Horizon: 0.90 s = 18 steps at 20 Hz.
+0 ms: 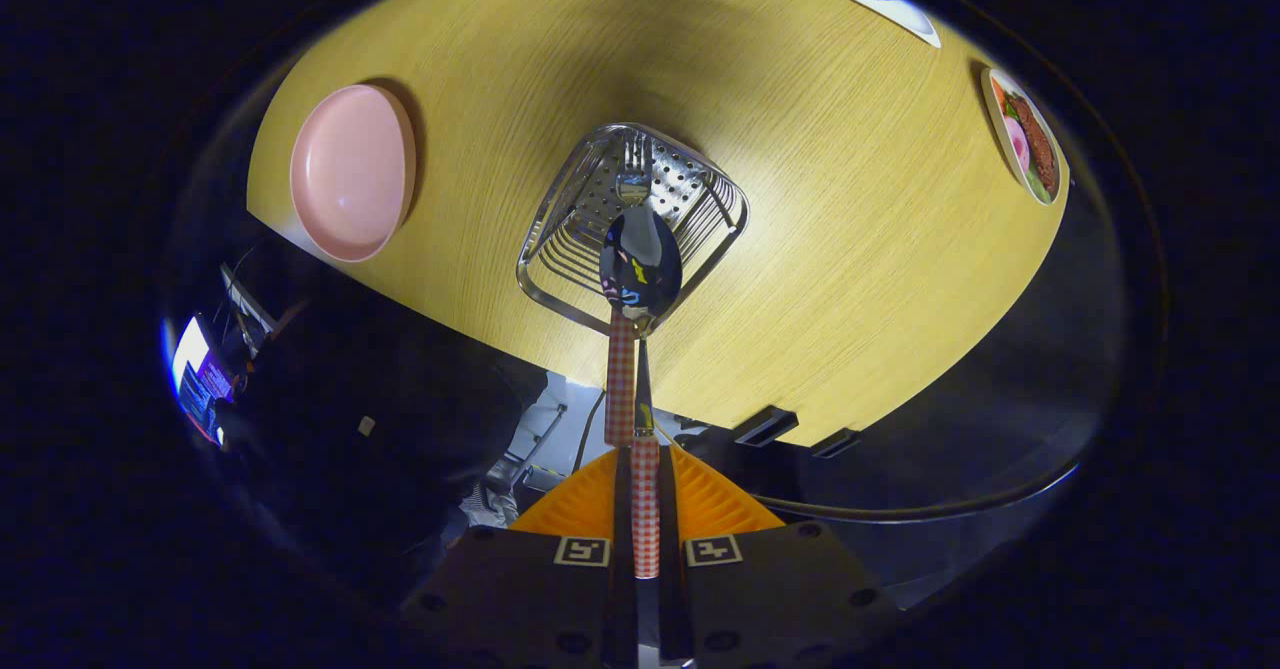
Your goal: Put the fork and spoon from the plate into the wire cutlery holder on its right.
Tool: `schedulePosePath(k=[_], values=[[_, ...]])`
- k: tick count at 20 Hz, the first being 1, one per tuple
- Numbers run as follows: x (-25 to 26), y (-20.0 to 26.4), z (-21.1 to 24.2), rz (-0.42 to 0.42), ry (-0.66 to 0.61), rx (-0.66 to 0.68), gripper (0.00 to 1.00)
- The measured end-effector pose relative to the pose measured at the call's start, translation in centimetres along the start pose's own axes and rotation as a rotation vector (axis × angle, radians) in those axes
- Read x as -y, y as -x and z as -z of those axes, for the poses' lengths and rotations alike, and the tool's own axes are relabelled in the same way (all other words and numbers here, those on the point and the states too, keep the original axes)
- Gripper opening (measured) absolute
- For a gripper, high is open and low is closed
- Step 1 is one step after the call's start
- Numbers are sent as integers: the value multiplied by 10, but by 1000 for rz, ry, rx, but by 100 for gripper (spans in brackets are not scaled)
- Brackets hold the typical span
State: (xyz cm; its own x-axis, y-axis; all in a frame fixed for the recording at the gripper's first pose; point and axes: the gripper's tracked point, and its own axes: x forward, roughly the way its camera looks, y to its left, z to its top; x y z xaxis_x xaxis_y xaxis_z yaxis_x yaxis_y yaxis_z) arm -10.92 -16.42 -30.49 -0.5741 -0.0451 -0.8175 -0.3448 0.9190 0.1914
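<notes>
The spoon (pixel 640 261) is hanging bowl-forward in the middle of the frame, its checked handle running down into the tongs (pixel 645 509), which are clenching on it from both sides. Holding it by the handle end is keeping the bowl free to lead into the opening. Directly beyond the bowl, the wire cutlery holder (pixel 700 211) is standing on the worktop (pixel 850 249) with its mouth facing the camera, so the spoon is lining up along the holder's axis for a straight drop. The fork (pixel 634 171) is already sitting inside, tines showing against the perforated base, so I judge that half the job is done. The pink plate (pixel 352 171) is lying empty toward the upper left, well apart from the holder.
</notes>
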Motion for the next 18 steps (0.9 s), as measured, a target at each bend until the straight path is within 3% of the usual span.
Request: schedulePosePath(k=[6, 14, 18], values=[[-4, 4, -5, -25, 18, 27, 17], [2, 31, -26, -100, -18, 261, 19], [0, 47, -32, -185, -50, 474, 20]])
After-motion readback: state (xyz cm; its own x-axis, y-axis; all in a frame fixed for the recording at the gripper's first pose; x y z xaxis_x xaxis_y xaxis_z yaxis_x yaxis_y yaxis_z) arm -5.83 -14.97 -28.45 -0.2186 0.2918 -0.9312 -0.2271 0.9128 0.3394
